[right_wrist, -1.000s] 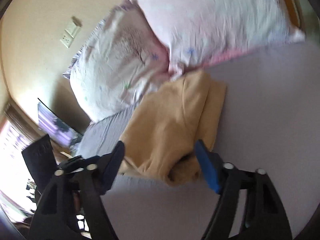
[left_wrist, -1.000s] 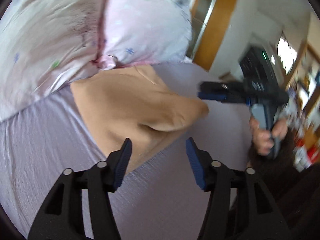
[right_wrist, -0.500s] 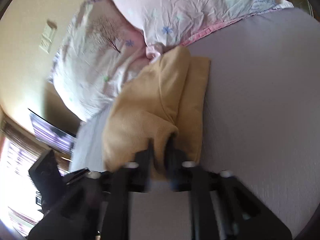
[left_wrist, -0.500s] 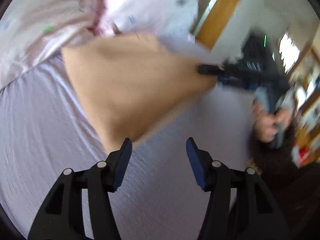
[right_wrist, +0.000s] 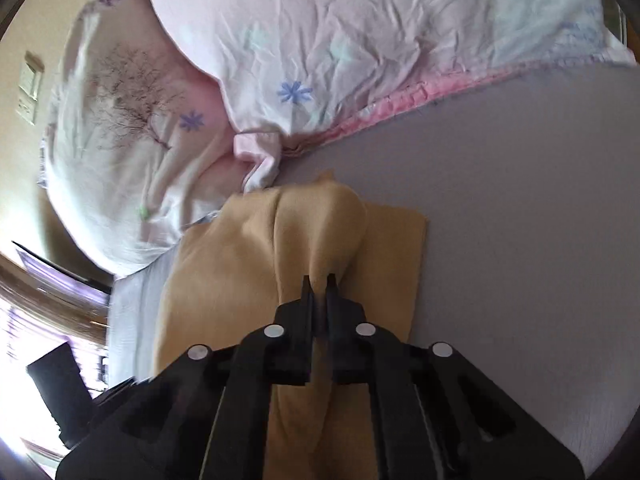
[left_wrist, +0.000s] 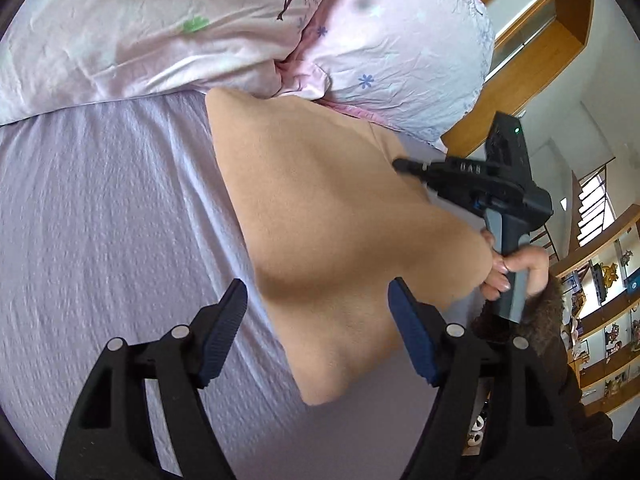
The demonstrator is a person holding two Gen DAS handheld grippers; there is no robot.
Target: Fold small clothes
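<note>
A tan garment [left_wrist: 320, 220] lies on a lilac bed sheet [left_wrist: 100, 208], partly lifted on its right side. My left gripper [left_wrist: 318, 320] is open and empty, its fingers on either side of the garment's near part. My right gripper [right_wrist: 319, 280] is shut on a raised fold of the tan garment [right_wrist: 248, 264] and holds it above a flat layer of the same cloth. In the left wrist view the right gripper [left_wrist: 404, 166] reaches over the garment from the right.
Two pale pink flowered pillows [left_wrist: 200, 20] lie against the garment's far edge, also in the right wrist view [right_wrist: 320, 48]. Wooden door frames and shelves [left_wrist: 600, 300] stand to the right of the bed.
My right gripper closed on a fold of the tan garment and lifted it toward the pillows. My left gripper moved closer over the garment and stayed open.
</note>
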